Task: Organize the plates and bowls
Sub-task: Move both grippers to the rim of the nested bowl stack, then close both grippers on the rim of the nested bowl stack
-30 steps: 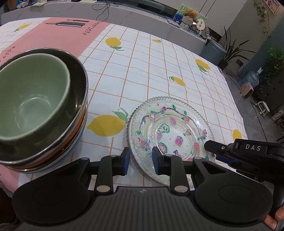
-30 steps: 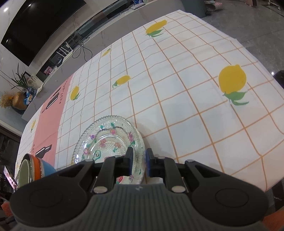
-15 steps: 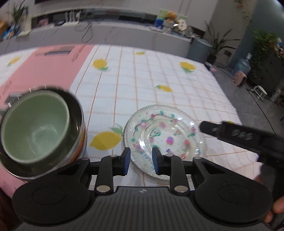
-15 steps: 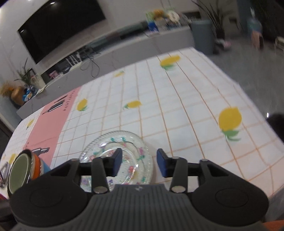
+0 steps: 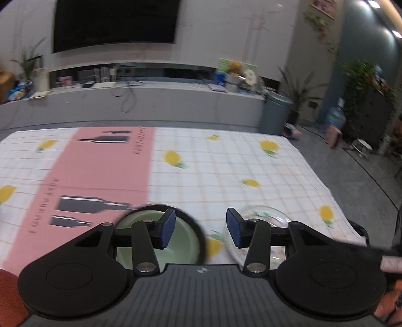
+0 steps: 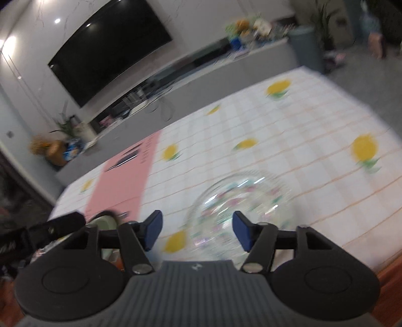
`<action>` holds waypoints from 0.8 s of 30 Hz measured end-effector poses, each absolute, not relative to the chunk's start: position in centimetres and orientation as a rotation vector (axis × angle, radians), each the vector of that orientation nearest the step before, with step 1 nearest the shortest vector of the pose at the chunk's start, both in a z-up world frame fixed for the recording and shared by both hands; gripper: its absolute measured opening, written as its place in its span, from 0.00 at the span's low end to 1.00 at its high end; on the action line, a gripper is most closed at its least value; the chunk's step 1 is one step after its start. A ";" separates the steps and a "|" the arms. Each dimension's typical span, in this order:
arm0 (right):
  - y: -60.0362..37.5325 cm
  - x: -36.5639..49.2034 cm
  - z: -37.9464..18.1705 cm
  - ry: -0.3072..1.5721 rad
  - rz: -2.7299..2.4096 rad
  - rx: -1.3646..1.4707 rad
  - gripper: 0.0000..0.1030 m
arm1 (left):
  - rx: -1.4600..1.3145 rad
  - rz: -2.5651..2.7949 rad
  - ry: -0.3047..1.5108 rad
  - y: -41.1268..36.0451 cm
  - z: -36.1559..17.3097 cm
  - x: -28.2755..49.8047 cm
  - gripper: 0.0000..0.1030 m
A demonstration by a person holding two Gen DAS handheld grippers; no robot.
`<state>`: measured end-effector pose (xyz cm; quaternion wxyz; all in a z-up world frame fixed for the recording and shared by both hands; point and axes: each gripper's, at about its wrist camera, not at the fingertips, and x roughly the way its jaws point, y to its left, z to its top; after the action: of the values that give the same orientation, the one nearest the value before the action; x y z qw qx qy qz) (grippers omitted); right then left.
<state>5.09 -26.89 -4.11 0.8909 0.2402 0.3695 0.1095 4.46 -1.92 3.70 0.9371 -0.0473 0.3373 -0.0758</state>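
Observation:
A clear glass plate with a flower pattern [image 6: 241,201] lies on the lemon tablecloth near the front edge; it also shows in the left wrist view [image 5: 263,213]. To its left stands a stack of bowls with a pale green bowl [image 5: 181,241] on top inside a dark one; its rim shows in the right wrist view [image 6: 103,221]. My left gripper [image 5: 200,227] is open and empty, held back above the bowls and plate. My right gripper [image 6: 196,232] is open and empty, held back above the plate. Both views are blurred.
The table [image 5: 226,171] carries a white checked cloth with lemons and a pink strip [image 5: 100,171]. Behind it run a grey low cabinet [image 5: 150,100] and a wall television [image 5: 113,22]. A grey bin [image 5: 275,114] and plants stand at the right.
Both grippers have opened wide and pulled up and back from the plate and bowls. The right gripper, shut at the plate's rim a second ago, no longer touches it. The views tilted toward the room.

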 end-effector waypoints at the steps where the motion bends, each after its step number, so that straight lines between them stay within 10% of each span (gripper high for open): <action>1: -26.0 5.1 -4.1 0.782 0.250 0.510 0.65 | -0.107 -0.136 0.683 -1.1 3.8 4.6 0.55; 8: -20.1 5.7 -4.1 0.844 0.350 0.482 0.70 | -0.166 -0.028 0.687 3.7 2.6 5.7 0.70; 24: -17.9 8.4 -7.8 1.035 0.294 0.641 0.72 | -0.467 -0.069 0.887 9.5 -4.7 8.0 0.71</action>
<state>8.41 -17.89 -7.76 0.8102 0.2998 0.4845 0.1376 8.00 9.47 -4.73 0.8765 -0.2236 0.4250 -0.0330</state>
